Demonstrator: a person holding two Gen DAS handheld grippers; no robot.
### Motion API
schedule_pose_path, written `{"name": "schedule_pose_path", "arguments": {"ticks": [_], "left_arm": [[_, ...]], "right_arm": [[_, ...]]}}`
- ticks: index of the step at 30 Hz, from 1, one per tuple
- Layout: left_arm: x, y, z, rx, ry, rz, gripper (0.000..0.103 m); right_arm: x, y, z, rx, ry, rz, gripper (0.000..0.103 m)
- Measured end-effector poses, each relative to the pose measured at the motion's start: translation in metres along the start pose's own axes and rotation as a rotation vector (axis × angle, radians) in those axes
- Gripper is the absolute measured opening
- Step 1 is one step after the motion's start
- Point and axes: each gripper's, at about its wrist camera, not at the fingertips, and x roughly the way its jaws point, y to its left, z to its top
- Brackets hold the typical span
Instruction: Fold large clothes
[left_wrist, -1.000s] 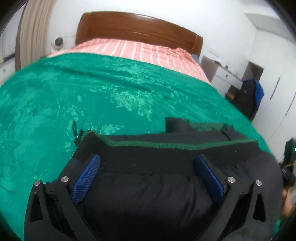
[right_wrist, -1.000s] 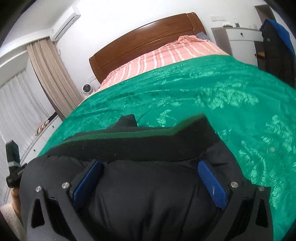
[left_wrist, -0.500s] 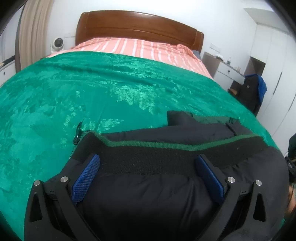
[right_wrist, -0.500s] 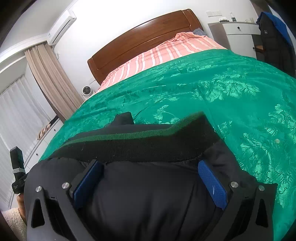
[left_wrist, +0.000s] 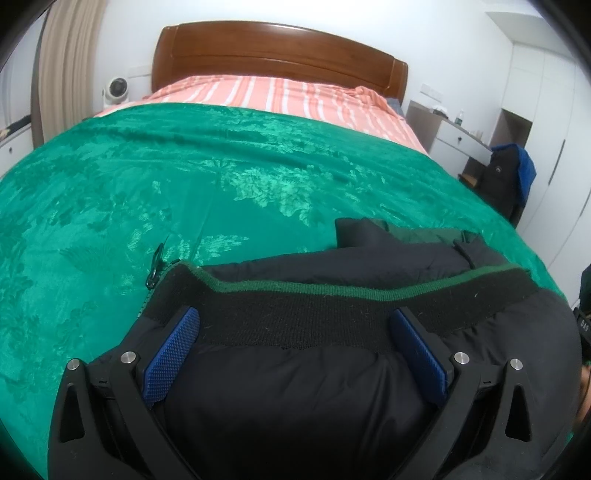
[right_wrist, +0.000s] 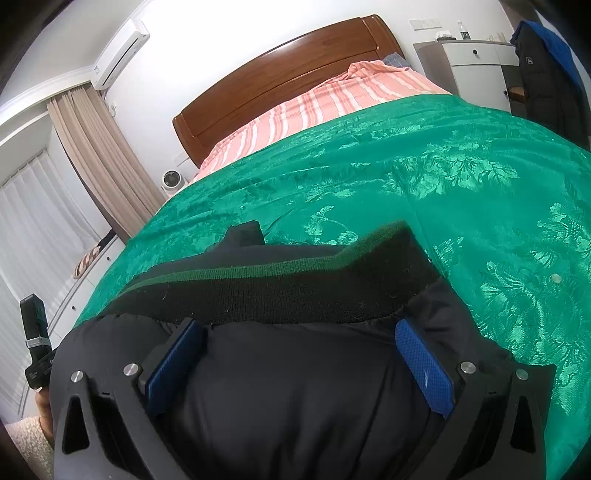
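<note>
Where the padded body of the black jacket (left_wrist: 295, 398) bulges up between the blue-padded fingers (left_wrist: 171, 356) of the left gripper (left_wrist: 295, 343), the fingers stand wide apart and do not pinch it; the cloth seems simply to sit between them. The right gripper (right_wrist: 299, 354) shows the same thing: its fingers (right_wrist: 424, 369) are spread, with the puffy fabric swelling between them and spilling over both sides.

Judged by that swell, the jacket is a quilted, filled garment: soft, springy and bulky, light for its size, with a smooth shell likely to slide on itself. A fold in it would probably want to spring open unless pressed flat.

Just beyond the fingers runs the knitted rib band (left_wrist: 332, 314), black with a green edge stripe (right_wrist: 236, 271). It looks firmer and rougher than the shell, so it is the better place to take hold, near its two ends, one gripper to each. At the left end of the band a zip pull (left_wrist: 154, 266) lies on the cover; it could snag. Past the band, a further layer of the jacket with a dark flap (left_wrist: 360, 230) rests on the bed.

All of it lies at the near part of the green bedspread (left_wrist: 184, 192), with the striped pink sheet (left_wrist: 280, 92) and wooden headboard (left_wrist: 280, 48) well beyond.
</note>
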Motion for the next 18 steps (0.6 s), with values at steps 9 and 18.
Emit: {"name": "schedule_pose_path", "arguments": {"ticks": [9,18], "left_arm": [[0.0024,0.0016,-0.0007,-0.006,0.002,-0.005,0.103],[0.0062,0.0016,0.0000,-0.004,0.017,0.001,0.103]], "right_arm": [[0.0004,-0.0010,-0.0006,0.005,-0.003,0.005,0.102],[-0.0006,-0.0060,-0.0018,0.030,-0.022,0.035,0.102]]}}
